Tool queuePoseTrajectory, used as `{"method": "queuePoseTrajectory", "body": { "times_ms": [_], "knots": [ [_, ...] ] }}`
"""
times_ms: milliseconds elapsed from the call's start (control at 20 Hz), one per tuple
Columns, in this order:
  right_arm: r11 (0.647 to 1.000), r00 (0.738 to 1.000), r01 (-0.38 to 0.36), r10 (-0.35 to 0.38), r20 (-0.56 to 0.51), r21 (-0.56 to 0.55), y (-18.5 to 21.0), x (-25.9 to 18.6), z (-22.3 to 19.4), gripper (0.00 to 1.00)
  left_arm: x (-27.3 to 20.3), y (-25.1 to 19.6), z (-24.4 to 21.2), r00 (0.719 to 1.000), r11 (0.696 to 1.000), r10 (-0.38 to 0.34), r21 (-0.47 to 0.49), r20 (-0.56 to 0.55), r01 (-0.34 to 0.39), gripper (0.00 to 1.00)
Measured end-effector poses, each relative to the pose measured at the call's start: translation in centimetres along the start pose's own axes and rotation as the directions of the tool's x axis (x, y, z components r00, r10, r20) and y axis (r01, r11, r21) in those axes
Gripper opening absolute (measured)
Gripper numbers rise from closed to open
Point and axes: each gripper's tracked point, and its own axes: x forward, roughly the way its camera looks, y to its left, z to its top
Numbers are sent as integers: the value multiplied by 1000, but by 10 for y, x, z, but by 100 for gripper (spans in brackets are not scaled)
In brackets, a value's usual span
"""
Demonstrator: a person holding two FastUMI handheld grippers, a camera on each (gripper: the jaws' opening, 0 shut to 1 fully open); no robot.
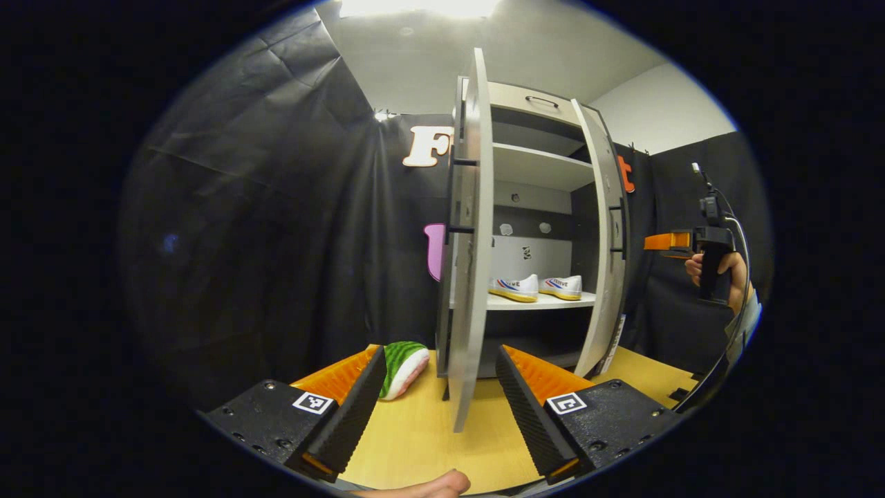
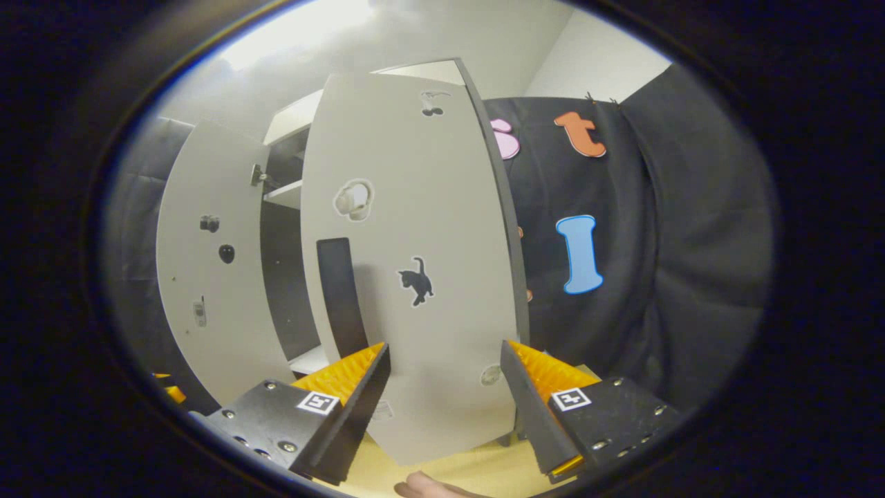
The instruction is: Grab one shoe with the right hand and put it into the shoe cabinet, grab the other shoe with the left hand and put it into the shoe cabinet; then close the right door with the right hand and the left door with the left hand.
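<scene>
We hold both grippers, left (image 1: 441,387) and right (image 2: 446,387), released before the cabinet (image 1: 532,228); both shoes (image 1: 515,287) sit inside, doors (image 1: 470,242) open.

The two white shoes (image 1: 538,287) on the cabinet shelf (image 1: 539,301) carry a red-and-blue side mark, too small to read. No other text is legible.

Black cloth walls (image 1: 276,207), white ceiling (image 1: 553,48), bright overhead light (image 1: 415,7)
</scene>
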Motion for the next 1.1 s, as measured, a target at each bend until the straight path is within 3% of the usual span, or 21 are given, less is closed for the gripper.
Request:
{"method": "queuePoseTrajectory", "body": {
  "times_ms": [300,500,550,600,700,850,900,1100],
  "knots": [
    [999,1000,-28,28,-10,16,-2,-33,-14,96,10,27,17,1000,999,25,-33,17,-24,96],
    [1000,1000,-27,26,11,7,-4,-63,-20,98,29,51,32,997,997,71,6,34,-72,93],
    [1000,1000,-22,22,15,-1,-4,-71,-23,98,35,55,36,997,997,73,14,30,-74,96],
    [1000,1000,-21,22,15,-10,0,-81,-28,95,40,59,39,997,997,78,17,27,-78,93],
    [999,999,-36,36,26,-21,11,-101,-38,94,53,68,47,995,995,94,32,16,-95,96],
    [996,998,-34,39,52,-79,24,-132,-58,96,77,77,69,993,992,115,54,35,-117,93],
    [995,998,-36,41,54,-98,28,-138,-66,99,84,77,75,993,992,115,51,40,-117,96],
    [993,999,-35,37,18,-109,49,-166,-107,94,107,81,100,991,992,126,21,45,-127,93]
  ]
}}
